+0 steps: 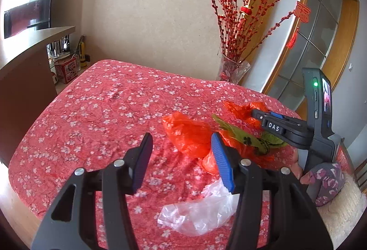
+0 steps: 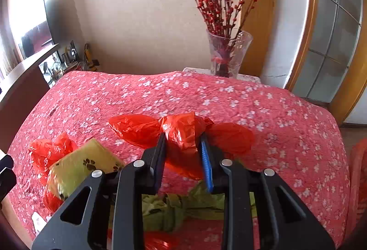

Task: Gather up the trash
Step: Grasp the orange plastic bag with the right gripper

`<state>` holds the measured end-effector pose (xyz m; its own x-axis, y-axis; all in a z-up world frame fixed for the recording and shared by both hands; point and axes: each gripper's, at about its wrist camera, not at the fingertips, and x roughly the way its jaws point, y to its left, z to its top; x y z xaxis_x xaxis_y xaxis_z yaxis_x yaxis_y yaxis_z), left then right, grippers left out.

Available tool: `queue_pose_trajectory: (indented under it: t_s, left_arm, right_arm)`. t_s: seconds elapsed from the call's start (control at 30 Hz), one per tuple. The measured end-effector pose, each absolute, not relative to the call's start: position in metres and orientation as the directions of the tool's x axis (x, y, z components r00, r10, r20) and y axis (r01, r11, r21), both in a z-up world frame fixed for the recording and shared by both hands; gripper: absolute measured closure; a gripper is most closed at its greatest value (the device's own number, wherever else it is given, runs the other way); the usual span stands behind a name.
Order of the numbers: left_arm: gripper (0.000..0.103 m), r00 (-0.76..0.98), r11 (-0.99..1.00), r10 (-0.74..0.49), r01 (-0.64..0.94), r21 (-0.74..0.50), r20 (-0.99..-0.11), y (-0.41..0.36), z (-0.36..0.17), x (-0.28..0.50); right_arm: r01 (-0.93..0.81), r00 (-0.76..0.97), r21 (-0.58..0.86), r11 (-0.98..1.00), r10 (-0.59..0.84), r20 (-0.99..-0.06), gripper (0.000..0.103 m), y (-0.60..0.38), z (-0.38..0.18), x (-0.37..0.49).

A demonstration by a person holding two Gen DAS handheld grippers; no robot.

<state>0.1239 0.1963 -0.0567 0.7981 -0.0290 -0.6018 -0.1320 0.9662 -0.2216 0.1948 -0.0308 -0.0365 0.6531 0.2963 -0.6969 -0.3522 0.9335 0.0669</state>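
My right gripper (image 2: 181,149) is closed down narrow around a crumpled red plastic bag (image 2: 181,128); both pads press into the bunched film, and the bag's loose ends puff out to either side of the jaws. Seen from my left wrist, that same gripper (image 1: 253,112) reaches in from three o'clock, and the white letters "DAS" are readable on its black body; a green light glows on the handle behind it.

My left gripper (image 1: 181,158) stands about half open with nothing between its pads, hanging over the table (image 1: 80,112), which is covered by a red cloth printed with small white blossoms. Just past its fingertips, at twelve to one o'clock, lies a second red bag (image 1: 185,133). Beside that one, toward two o'clock, is a green wrapper (image 1: 240,135) with dark paw prints; in the right wrist view a green paw-print wrapper (image 2: 84,165) sits at nine o'clock from the jaws. A clear plastic bag (image 1: 201,211) lies flat on the cloth at five o'clock, under my left gripper's blue finger (image 1: 222,162).

At the table's far edge, around one o'clock, a glass vase (image 1: 234,68) holds red berry branches with a small lantern. A red tin (image 1: 66,68) with print too small to read stands at ten o'clock.
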Motion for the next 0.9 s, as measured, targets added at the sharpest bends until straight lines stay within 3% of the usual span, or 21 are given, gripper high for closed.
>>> queue_pose_trajectory:
  t_s: [0.83, 0.9]
  left_arm:
    - [0.052, 0.721, 0.989, -0.083, -0.023, -0.143, -0.688, 0.134, -0.083, 0.159]
    - [0.058, 0.716, 0.991, -0.070, -0.031, -0.131, -0.695, 0.134, -0.087, 0.164]
  right_arm:
    - [-0.265, 0.706, 0.101, 0.959, 0.264, -0.657, 0.074, -0.097, -0.022, 0.173]
    - [-0.263, 0.707, 0.099, 0.960, 0.261, -0.657, 0.074, -0.100, -0.022, 0.171]
